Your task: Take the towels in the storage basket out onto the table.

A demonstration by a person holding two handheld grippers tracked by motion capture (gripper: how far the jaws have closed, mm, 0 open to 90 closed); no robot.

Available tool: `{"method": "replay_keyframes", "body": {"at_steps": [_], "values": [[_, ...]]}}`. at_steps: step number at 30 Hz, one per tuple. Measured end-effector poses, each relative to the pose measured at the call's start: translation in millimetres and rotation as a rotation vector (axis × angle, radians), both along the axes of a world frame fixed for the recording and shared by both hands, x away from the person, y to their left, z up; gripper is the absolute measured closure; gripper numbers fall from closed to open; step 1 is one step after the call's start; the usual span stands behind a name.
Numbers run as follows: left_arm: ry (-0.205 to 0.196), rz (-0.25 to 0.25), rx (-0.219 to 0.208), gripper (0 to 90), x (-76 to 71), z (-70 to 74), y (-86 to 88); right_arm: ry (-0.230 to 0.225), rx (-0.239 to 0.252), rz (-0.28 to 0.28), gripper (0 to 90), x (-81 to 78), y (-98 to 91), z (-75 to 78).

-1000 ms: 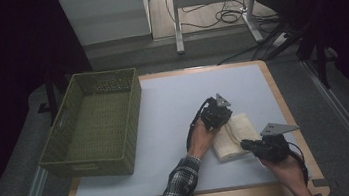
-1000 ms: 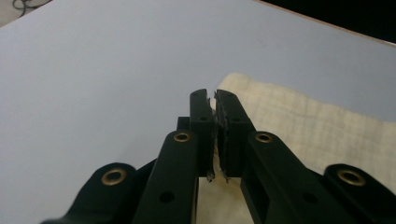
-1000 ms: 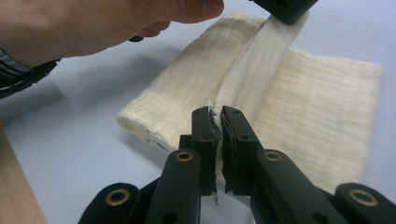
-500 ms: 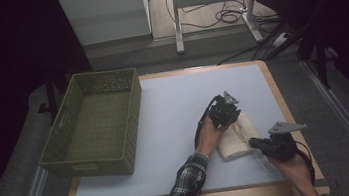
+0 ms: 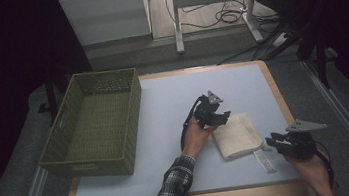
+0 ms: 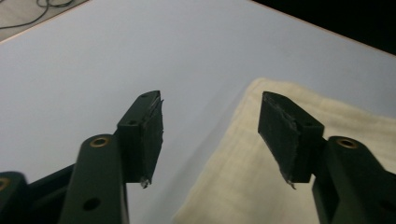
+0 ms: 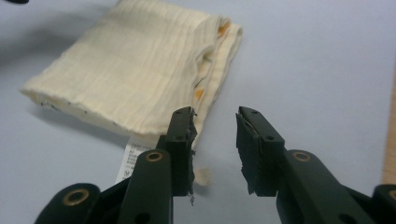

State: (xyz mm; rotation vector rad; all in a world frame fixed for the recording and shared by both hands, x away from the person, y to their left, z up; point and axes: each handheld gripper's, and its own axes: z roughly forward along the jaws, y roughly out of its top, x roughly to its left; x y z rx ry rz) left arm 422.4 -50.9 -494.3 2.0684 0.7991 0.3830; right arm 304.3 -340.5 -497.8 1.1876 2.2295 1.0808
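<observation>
High view: folded cream cloth point(image 5: 237, 135) lies flat on the blue mat point(image 5: 164, 109), at about four o'clock from centre. Left gripper point(image 5: 218, 118), at the cloth's ten o'clock, and right gripper point(image 5: 279, 141), at its four o'clock, have just been opening their jaws, nothing between them.

Cloth point(image 5: 237, 135) on mat point(image 5: 164, 109); basket point(image 5: 96, 125) left.

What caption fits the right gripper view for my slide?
Right gripper, jaws just opened and empty, beside the folded cream cloth and its white label on the table.
</observation>
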Motion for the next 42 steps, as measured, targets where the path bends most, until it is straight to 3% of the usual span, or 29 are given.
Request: {"method": "replay_keyframes", "body": {"at_steps": [5, 9, 11, 15, 16, 18, 21, 27, 29, 30, 31, 33, 35, 39, 40, 41, 42], "values": [[0.009, 0.024, 0.003, 30.6, -3.7, -5.4, 16.0, -0.013, 0.009, 0.011, 64.1, 10.2, 8.0, 10.5], [0.022, 0.053, 0.005, 24.4, -7.1, -14.3, 31.2, -0.015, 0.009, 0.025, 64.6, 41.5, 31.6, 12.9], [0.028, 0.056, 0.0, 22.2, -7.6, -16.1, 34.1, -0.014, 0.009, 0.022, 65.0, 47.2, 34.9, 12.4], [0.046, 0.067, 0.005, 20.3, -10.0, -21.4, 43.6, 0.025, -0.003, 0.006, 65.3, 78.7, 52.5, 2.0], [0.046, 0.069, 0.004, 20.1, -11.4, -22.6, 46.4, 0.052, -0.015, -0.001, 68.8, 89.4, 57.6, -5.4], [0.047, 0.067, 0.004, 20.0, -12.6, -22.7, 48.6, 0.072, -0.043, -0.006, 85.9, 95.9, 61.5, -14.1], [0.047, 0.071, -0.008, 20.0, -13.8, -21.9, 50.7, 0.072, -0.04, -0.011, 88.2, 95.7, 62.6, -16.2], [0.049, 0.075, -0.032, 19.7, -13.8, -18.3, 50.7, 0.002, -0.035, -0.024, 87.8, 85.5, 56.6, -0.2], [0.05, 0.074, -0.024, 19.7, -13.4, -19.1, 47.5, 0.014, -0.04, -0.027, 86.0, 87.9, 53.6, -1.9], [0.054, 0.074, -0.015, 19.6, -12.6, -20.3, 44.4, 0.037, -0.06, -0.038, 79.8, 92.4, 50.1, -10.2], [0.054, 0.074, -0.015, 19.6, -12.6, -20.3, 44.4, 0.037, -0.06, -0.038, 79.8, 92.4, 50.1, -10.2], [0.057, 0.072, -0.013, 19.6, -11.7, -20.4, 42.5, 0.041, -0.049, -0.049, 71.6, 92.0, 45.7, -12.9], [0.059, 0.067, -0.016, 19.4, -10.7, -18.9, 39.8, 0.031, -0.031, -0.05, 68.8, 86.4, 42.3, -8.2], [0.049, 0.071, -0.002, 20.0, -9.1, -16.4, 32.5, 0.003, -0.049, -0.009, 62.9, 65.0, 41.5, 5.3], [0.06, 0.071, 0.01, 24.2, -7.3, -17.8, 29.2, 0.011, -0.055, 0.013, 61.4, 50.1, 40.5, 8.2], [0.06, 0.071, 0.01, 24.6, -7.3, -17.8, 29.2, 0.011, -0.055, 0.013, 61.4, 50.1, 40.5, 8.2], [0.07, 0.078, 0.014, 25.3, -5.5, -20.4, 27.8, 0.006, -0.082, 0.023, 60.1, 37.2, 39.4, 7.1]]}}
